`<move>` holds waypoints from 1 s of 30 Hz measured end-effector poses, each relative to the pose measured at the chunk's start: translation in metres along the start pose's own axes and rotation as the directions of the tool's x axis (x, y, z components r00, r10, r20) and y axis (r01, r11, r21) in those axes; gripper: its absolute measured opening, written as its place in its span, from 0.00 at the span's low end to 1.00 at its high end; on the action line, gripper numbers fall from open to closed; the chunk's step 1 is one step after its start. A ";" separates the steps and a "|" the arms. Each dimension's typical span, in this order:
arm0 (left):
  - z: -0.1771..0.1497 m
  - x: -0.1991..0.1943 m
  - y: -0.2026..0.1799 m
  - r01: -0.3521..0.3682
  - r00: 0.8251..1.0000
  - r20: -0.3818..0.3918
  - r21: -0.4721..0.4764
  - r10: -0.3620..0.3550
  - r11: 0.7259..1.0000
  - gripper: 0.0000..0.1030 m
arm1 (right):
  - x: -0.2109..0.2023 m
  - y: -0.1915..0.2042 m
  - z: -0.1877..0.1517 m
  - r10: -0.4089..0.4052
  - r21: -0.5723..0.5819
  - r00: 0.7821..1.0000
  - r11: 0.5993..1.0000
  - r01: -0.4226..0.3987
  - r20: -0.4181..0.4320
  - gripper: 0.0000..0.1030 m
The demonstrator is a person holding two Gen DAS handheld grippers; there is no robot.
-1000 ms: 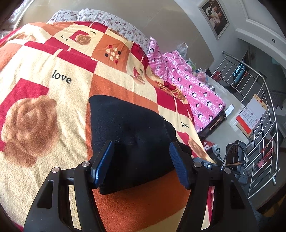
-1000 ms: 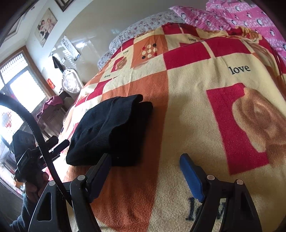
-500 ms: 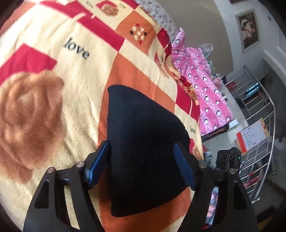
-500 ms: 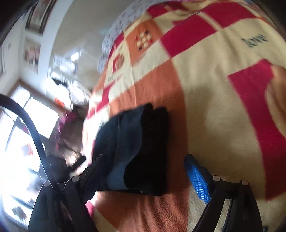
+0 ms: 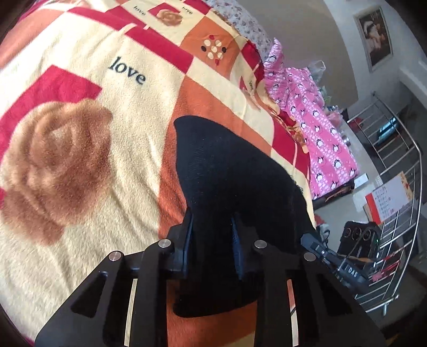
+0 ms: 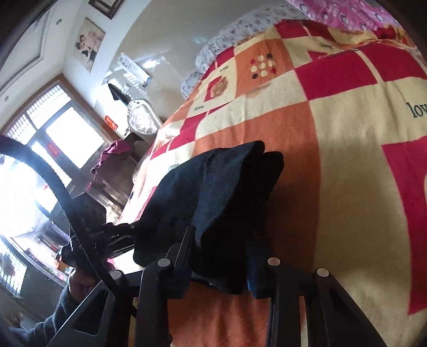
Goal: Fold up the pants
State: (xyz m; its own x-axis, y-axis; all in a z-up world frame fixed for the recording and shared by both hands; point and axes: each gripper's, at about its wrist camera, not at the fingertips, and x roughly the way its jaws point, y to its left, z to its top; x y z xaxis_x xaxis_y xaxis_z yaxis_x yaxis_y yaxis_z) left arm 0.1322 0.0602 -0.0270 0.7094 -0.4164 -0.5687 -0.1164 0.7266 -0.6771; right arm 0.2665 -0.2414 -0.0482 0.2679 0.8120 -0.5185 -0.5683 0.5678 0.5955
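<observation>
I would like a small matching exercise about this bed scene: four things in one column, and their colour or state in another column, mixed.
Things:
1. pants
2. penguin cloth
3. left gripper
4. rose on the blanket

Colour or state:
A. brown
B. black, folded
C. pink
D. jaws closed on fabric

Pairs: 1-B, 2-C, 3-D, 4-A

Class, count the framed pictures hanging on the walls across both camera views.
3. One framed picture hangs on the wall at the left wrist view's upper right. The right wrist view shows a portrait on the wall upper left, plus a frame cut off at the top edge. Others may be hidden.
</observation>
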 end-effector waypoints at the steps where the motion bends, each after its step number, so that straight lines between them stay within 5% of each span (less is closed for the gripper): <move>1: -0.004 -0.006 -0.002 0.008 1.000 -0.009 0.008 -0.008 1.000 0.23 | -0.002 0.000 -0.003 0.019 0.027 1.000 0.999 -0.019 -0.004 0.30; 7: -0.018 -0.014 -0.004 -0.026 0.998 -0.049 0.075 0.030 0.997 0.29 | -0.009 0.000 -0.020 0.040 0.097 0.998 0.995 -0.035 -0.050 0.31; 9: -0.017 -0.014 -0.005 -0.055 0.997 -0.042 0.081 0.059 0.995 0.43 | -0.005 -0.005 -0.018 0.026 0.119 0.997 0.993 -0.017 -0.077 0.36; 12: -0.019 -0.029 -0.019 -0.191 0.981 0.058 0.151 0.184 0.970 0.64 | -0.015 -0.007 -0.010 0.001 0.155 0.998 0.988 0.008 -0.055 0.42; 14: -0.026 -0.046 -0.035 -0.264 0.958 0.174 0.216 0.229 0.940 0.65 | -0.028 -0.004 -0.002 -0.052 0.104 0.999 0.993 0.052 -0.006 0.44; 17: -0.050 -0.067 -0.074 -0.413 0.896 0.311 0.331 0.315 0.849 0.79 | -0.039 0.007 0.003 -0.127 -0.031 0.991 0.991 0.129 0.038 0.44; 19: -0.070 -0.071 -0.094 -0.520 0.843 0.364 0.358 0.397 0.776 0.79 | -0.047 0.021 -0.008 -0.170 -0.112 0.984 0.978 0.176 0.063 0.44; 21: -0.079 -0.068 -0.104 -0.560 0.819 0.380 0.365 0.430 0.743 0.79 | -0.052 0.045 -0.028 -0.228 -0.224 0.971 0.945 0.238 0.069 0.44; 22: -0.083 -0.065 -0.105 -0.561 0.820 0.364 0.358 0.442 0.746 0.79 | -0.054 0.054 -0.036 -0.260 -0.267 0.962 0.925 0.272 0.078 0.44; 25: -0.083 -0.055 -0.098 -0.489 0.867 0.277 0.317 0.414 0.813 0.79 | -0.059 0.085 -0.072 -0.351 -0.419 0.925 0.825 0.379 0.146 0.45; 28: -0.085 -0.041 -0.101 -0.532 0.846 0.239 0.318 0.477 0.785 0.79 | -0.053 0.091 -0.090 -0.359 -0.485 0.919 0.782 0.392 0.164 0.46; 30: -0.088 -0.038 -0.103 -0.522 0.852 0.223 0.315 0.473 0.792 0.79 | -0.049 0.086 -0.094 -0.366 -0.477 0.919 0.787 0.390 0.148 0.46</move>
State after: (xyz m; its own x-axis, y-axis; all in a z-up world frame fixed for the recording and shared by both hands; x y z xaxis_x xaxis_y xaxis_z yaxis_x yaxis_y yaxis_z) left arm 0.0560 -0.0473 0.0236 0.7049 0.1108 -0.7006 -0.2437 0.9654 -0.0924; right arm 0.1309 -0.2452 -0.0292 0.5690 0.5582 -0.6038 -0.7142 0.6995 -0.0264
